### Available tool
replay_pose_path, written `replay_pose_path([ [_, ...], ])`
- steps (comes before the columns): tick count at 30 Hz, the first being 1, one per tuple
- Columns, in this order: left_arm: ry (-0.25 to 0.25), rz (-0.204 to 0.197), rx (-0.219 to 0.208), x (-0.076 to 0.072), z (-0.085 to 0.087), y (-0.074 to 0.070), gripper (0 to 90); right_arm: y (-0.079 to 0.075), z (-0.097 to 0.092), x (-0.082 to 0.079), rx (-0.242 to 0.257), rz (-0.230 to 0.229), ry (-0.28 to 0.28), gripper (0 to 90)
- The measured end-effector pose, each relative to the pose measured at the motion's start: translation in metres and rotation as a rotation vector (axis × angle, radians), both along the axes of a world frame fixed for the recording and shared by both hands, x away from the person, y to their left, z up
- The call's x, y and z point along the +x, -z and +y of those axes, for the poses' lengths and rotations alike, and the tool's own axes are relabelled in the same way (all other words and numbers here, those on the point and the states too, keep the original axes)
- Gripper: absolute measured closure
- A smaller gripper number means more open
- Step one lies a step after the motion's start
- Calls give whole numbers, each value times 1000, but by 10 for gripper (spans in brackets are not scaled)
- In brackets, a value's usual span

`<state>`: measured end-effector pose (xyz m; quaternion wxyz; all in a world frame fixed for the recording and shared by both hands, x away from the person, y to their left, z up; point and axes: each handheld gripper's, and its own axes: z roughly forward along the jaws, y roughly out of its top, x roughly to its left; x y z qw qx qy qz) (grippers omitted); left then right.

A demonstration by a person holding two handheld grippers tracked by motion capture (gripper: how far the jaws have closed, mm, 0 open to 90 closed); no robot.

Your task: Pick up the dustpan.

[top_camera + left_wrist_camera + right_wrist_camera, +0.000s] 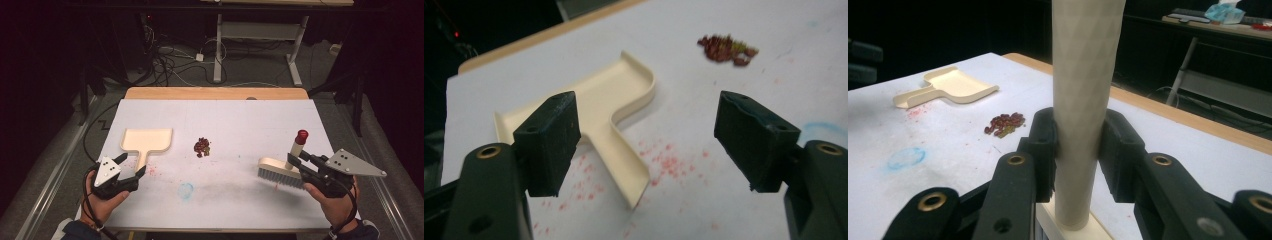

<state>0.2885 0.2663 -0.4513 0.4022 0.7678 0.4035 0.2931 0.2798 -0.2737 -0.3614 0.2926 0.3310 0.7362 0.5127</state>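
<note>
Clearly the left gripper (651, 145) hangs wide open just before the dustpan (589, 110) — its handle runs straight toward the gap between the jaws. The right gripper (1078, 150) is clamped on the brush handle (1083, 100) (upright), and the beans (202, 146) lie between both tools.

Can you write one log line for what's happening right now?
left tongs: open, by dustpan handle | right tongs: shut on brush handle | beans: piled mid-table

We count one cream dustpan (146, 141) at ten o'clock on the table, one brush (283, 171) at four o'clock, one small pile of reddish bits (202, 147) near centre, and two grippers.
</note>
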Motion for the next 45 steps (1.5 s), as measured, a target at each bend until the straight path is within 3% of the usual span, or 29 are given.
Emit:
replay_pose_path([
  [10, -13, 101, 35, 3, -6, 5, 227, -2, -1, -2, -26, -32, 25, 702],
  [11, -30, 131, 36, 4, -6, 5, 225, -2, -2, -2, -28, -32, 31, 703],
  [13, -42, 144, 29, 4, -6, 5, 225, -2, -3, -1, -26, -32, 38, 702],
  [14, -73, 180, 22, 5, -6, 5, 225, -2, -4, -1, -24, -29, 39, 702],
  [15, -73, 180, 22, 5, -6, 5, 225, -2, -4, -1, -22, -27, 43, 702],
  [19, -117, 236, -31, 8, -10, 4, 225, -3, -3, -1, -25, -36, 39, 702],
  [21, -132, 273, -52, 15, -14, 9, 225, -3, -3, 0, -27, -36, 41, 702],
  [24, -149, 300, -48, 23, -18, 14, 225, -2, -1, 1, -28, -30, 39, 702],
  [25, -171, 303, -43, 31, -20, 15, 225, -1, -1, 2, -28, -30, 38, 702],
  [27, -167, 307, -68, 36, -19, 15, 228, -1, 0, 2, -33, -28, 38, 702],
  [32, -270, 349, -46, 63, -20, 22, 259, 1, 2, 3, -41, -19, 38, 702],
  [35, -279, 390, -46, 75, -18, 30, 335, 2, 3, 3, -42, -18, 39, 702],
  [37, -283, 410, -75, 82, -16, 36, 383, 3, 3, 3, -42, -18, 39, 702],
  [40, -296, 377, -68, 87, -16, 39, 462, 3, 3, 3, -41, -19, 37, 702],
  [43, -291, 368, -45, 89, -17, 39, 491, 3, 4, 3, -41, -18, 36, 702],
  [45, -290, 365, -41, 90, -17, 39, 569, 4, 4, 3, -41, -16, 36, 702],
])
